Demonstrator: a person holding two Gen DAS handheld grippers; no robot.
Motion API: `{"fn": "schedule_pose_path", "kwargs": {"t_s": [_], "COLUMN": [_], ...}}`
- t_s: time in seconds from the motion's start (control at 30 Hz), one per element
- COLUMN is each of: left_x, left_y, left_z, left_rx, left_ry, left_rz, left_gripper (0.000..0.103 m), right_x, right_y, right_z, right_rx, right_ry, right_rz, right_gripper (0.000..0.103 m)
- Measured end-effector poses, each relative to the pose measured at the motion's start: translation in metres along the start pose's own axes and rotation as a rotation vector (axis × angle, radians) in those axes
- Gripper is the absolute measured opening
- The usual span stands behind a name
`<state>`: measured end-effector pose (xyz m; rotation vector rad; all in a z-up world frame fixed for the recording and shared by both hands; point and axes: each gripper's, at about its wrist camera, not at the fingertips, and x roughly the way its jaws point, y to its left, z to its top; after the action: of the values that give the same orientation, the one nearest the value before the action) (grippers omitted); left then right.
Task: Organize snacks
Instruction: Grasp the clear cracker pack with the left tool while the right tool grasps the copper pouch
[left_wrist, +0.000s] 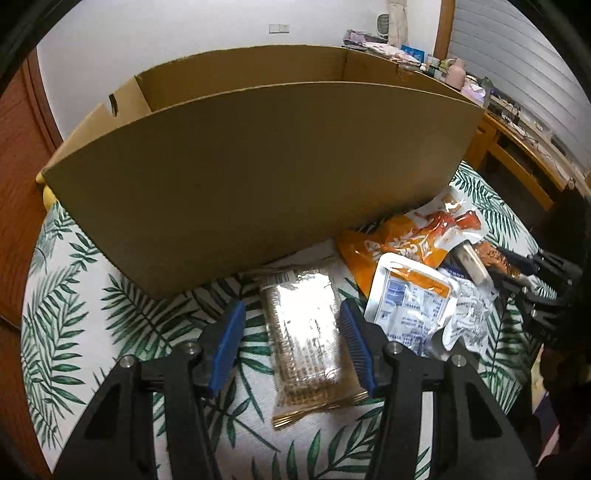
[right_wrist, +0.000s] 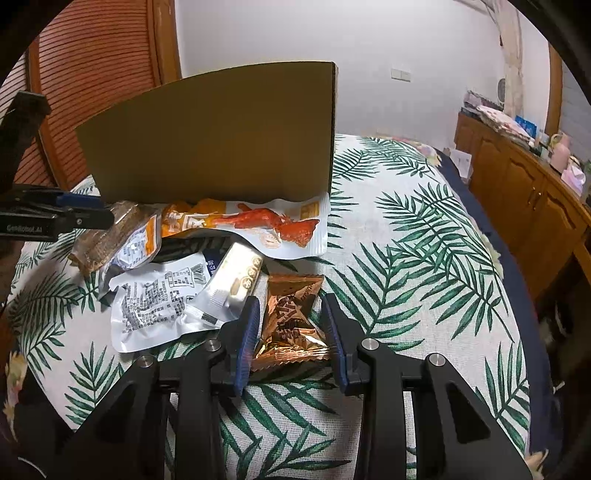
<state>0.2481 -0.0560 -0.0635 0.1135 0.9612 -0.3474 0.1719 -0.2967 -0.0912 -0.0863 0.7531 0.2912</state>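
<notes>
Between the blue pads of the right gripper (right_wrist: 291, 317) sits a copper foil snack packet (right_wrist: 290, 325); the left pad presses its edge and the right pad looks to touch its crinkled corner, so the jaws are closed around it, and it lies on the leaf-print cloth (right_wrist: 424, 295); just left of the fingers lie white sachets (right_wrist: 155, 310); beyond them an orange pouch (right_wrist: 258, 225) rests against the cardboard box (right_wrist: 221, 140).

The left gripper (left_wrist: 291, 332) stands partly open, straddling a clear-wrapped wafer pack (left_wrist: 306, 332); its right pad lies at the wrapper's edge, its left pad stands clear of it, so nothing is gripped; the box wall (left_wrist: 258, 166) rises just ahead.
</notes>
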Motion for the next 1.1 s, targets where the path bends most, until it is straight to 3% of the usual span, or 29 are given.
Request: {"fn": "schedule_pose_path", "kwargs": {"t_s": [0.3, 0.5, 0.57, 0.77, 1.1], "left_x": [0.017, 0.018, 0.018, 0.018, 0.014], "left_y": [-0.008, -0.013, -0.012, -0.001, 0.009], "left_z": [-0.005, -0.006, -0.007, -0.011, -0.013], "left_rx": [0.004, 0.034, 0.022, -0.016, -0.015], "left_ry": [0.062, 0.044, 0.034, 0.013, 0.013], "left_rz": [0.002, 0.036, 0.052, 0.071, 0.067], "left_gripper": [0.054, 0.057, 0.069, 0.082, 0.084], "right_x": [-0.001, -0.002, -0.002, -0.002, -0.002], "right_y": [0.000, 0.001, 0.000, 0.000, 0.001], "right_z": [-0.002, -0.002, -0.002, -0.002, -0.002], "right_rx": [0.000, 0.000, 0.001, -0.001, 0.000], "right_ry": [-0.015, -0.019, -0.019, -0.019, -0.017], "right_rz": [0.003, 0.003, 0.003, 0.003, 0.002], "right_gripper": [0.034, 0.034, 0.034, 0.034, 0.034]}}
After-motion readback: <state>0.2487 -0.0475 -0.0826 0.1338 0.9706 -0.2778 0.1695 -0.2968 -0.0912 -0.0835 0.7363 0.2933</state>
